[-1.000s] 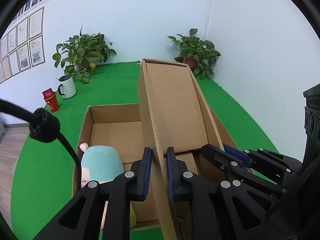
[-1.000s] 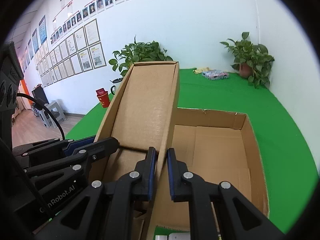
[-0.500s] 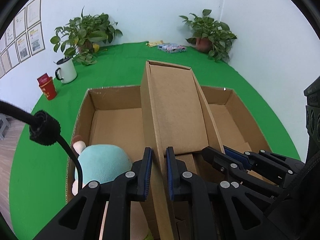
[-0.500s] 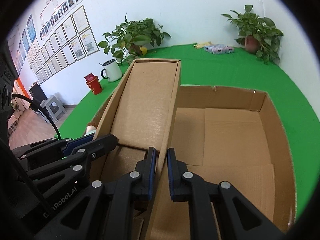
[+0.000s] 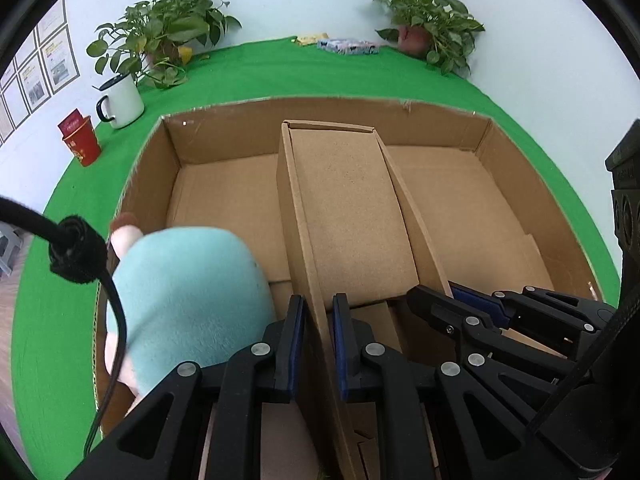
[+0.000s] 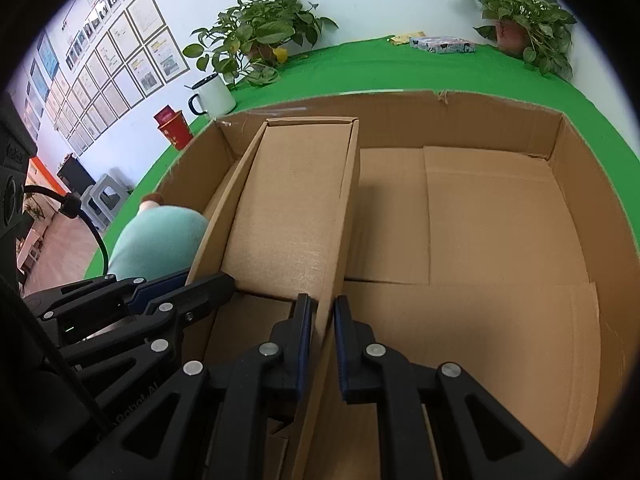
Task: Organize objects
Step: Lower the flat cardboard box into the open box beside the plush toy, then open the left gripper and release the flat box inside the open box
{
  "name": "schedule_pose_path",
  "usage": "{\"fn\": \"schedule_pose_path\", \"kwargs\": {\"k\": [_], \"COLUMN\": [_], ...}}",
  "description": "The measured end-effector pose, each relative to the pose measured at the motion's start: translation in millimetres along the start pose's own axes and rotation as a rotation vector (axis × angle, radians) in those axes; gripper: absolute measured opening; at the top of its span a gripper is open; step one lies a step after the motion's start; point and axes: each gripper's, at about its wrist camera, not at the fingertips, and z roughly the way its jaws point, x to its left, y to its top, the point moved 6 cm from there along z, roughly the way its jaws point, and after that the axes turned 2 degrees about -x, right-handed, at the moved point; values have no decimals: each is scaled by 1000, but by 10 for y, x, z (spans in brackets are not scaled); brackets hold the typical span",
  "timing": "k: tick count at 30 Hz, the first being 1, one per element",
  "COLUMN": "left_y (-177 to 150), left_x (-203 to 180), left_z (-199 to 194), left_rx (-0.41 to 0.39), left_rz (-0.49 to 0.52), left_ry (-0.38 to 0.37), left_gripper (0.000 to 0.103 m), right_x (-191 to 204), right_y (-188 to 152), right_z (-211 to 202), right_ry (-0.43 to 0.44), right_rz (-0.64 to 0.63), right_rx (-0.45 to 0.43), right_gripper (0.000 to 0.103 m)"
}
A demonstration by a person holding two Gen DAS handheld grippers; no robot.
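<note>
A small open cardboard box [image 5: 348, 208] [image 6: 288, 208] lies inside a large open cardboard box [image 5: 328, 106] [image 6: 496, 116] on the green table. My left gripper [image 5: 316, 312] is shut on the small box's left wall. My right gripper [image 6: 320, 312] is shut on its right wall. Each gripper shows in the other's view, the right one [image 5: 472, 300] and the left one [image 6: 180, 284]. A teal and pink plush toy [image 5: 188, 292] [image 6: 156, 236] sits in the large box's left near corner, beside the small box.
A white enamel mug [image 5: 120, 98] [image 6: 212, 98] and a red cup [image 5: 80, 140] [image 6: 172, 128] stand left of the large box. Potted plants [image 5: 164, 40] [image 5: 428, 28] stand at the back wall. A flat patterned packet [image 5: 348, 46] [image 6: 442, 45] lies at the table's far edge.
Both grippers have tilted the small box down from steeply raised until it lies low inside the large box. The plush toy now fills more of the left wrist view.
</note>
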Motion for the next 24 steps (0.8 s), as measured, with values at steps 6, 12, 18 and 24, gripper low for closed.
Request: {"fn": "schedule_pose_path", "kwargs": {"k": [6,12,18,24], "left_y": [-95,-104,-175,-280], "left_x": [22,77,166,205], "left_z": [-37,-346,-584,-693], "left_rx": [8,-29,-60,-81], "left_rz": [5,-12,-13,-19], "left_ry": [9,-28,-23,-1], "left_gripper": [12,12,12,12], "right_x": [22,20,111,137], "right_y": [-59,-80,-66,-86], "right_z": [71,81,110,121], "right_ry": [28,26,9,6], "right_rz": [9,15,-15,-19], "right_rx": [41,44,34,34], "right_gripper": [11,11,12,14]}}
